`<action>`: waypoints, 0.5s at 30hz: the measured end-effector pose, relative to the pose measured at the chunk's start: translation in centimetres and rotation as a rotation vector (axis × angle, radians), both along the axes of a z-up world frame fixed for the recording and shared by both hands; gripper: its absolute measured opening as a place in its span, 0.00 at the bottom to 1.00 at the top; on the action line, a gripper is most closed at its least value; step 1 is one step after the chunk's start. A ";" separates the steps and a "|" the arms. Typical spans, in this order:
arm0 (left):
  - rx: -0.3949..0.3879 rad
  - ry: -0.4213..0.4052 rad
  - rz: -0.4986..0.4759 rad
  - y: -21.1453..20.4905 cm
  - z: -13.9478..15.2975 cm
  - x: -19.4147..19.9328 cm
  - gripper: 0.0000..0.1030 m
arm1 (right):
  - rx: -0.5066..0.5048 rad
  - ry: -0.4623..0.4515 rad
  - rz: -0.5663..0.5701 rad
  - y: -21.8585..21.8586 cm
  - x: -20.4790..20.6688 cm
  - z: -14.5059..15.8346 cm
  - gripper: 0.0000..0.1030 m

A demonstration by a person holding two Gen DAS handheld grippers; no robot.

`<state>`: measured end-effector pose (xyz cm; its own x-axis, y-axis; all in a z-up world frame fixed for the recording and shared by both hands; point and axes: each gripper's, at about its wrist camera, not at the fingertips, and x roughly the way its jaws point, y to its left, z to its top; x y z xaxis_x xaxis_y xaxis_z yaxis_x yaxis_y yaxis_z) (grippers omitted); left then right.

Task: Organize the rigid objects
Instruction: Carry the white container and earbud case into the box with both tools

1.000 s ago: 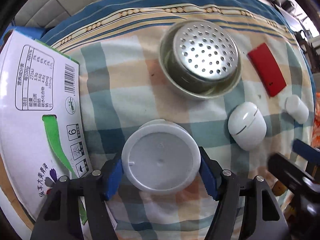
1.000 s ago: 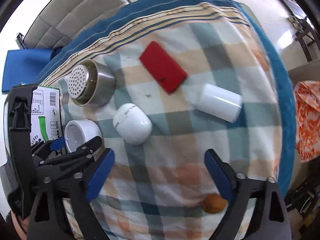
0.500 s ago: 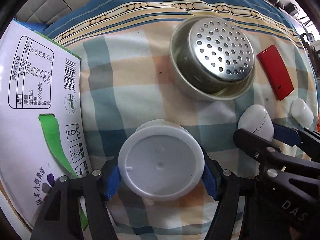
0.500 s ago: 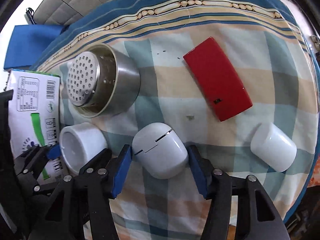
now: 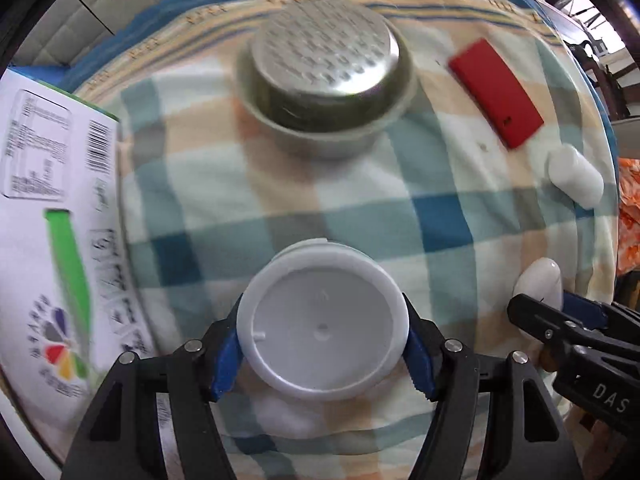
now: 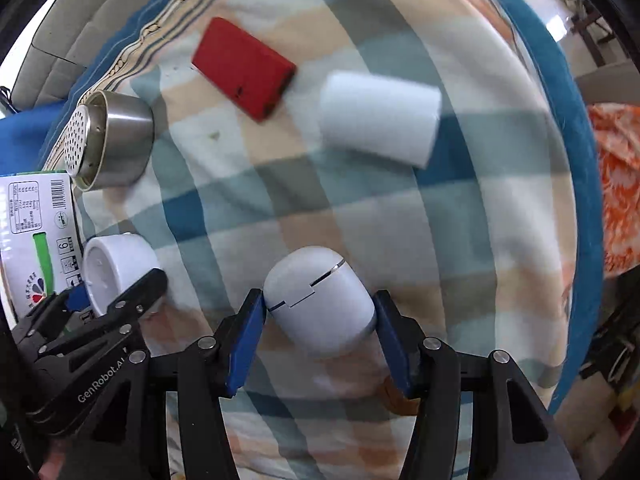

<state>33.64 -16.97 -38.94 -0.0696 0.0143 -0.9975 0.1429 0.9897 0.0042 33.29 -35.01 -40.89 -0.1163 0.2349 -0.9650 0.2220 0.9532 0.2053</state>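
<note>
My left gripper (image 5: 322, 340) is shut on a white round plastic jar (image 5: 322, 326), seen bottom-on; the jar also shows in the right wrist view (image 6: 118, 266). My right gripper (image 6: 320, 340) is shut on a white egg-shaped case (image 6: 320, 302) with a thin seam; the case shows at the right edge of the left wrist view (image 5: 538, 282). On the plaid cloth lie a steel perforated cup (image 5: 326, 80), a red flat box (image 5: 496, 92) and a white cylinder (image 6: 380, 118).
A white milk carton (image 5: 48, 220) with a green stripe lies at the left, next to the jar. An orange patterned cloth (image 6: 614, 184) hangs off the right. A grey sofa (image 6: 56, 44) lies behind the plaid cloth (image 6: 440, 240).
My right gripper closed on the egg-shaped case and carried it right, away from the jar. My left gripper still holds the jar and has shifted; the steel cup now appears farther off.
</note>
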 end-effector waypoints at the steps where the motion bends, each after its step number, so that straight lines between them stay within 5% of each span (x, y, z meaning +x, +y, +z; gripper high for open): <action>1: 0.008 -0.006 -0.004 -0.1 -0.1 -0.1 0.64 | -0.017 -0.022 0.017 -0.2 -0.1 0.4 0.61; 6: 0.006 -0.005 -0.007 -0.4 -0.2 -0.2 0.64 | -0.105 -0.104 0.172 1.1 0.4 2.0 0.69; 10: 0.012 -0.004 -0.009 -0.4 -0.1 -0.1 0.64 | -0.112 -0.056 0.255 3.0 0.9 0.2 0.69; 12: 0.012 -0.004 -0.011 -0.2 -0.1 0.0 0.64 | -0.111 -0.027 0.225 2.8 1.0 -0.6 0.52; 15: 0.009 -0.001 -0.010 -0.4 0.1 -0.2 0.64 | -0.075 -0.014 0.084 1.1 1.2 -0.8 0.52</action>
<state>33.46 -17.41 -38.84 -0.0682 0.0244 -0.9974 0.1531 0.9881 0.0137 34.52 -33.90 -41.69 -0.1185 0.1518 -0.9813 0.1387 0.9811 0.1350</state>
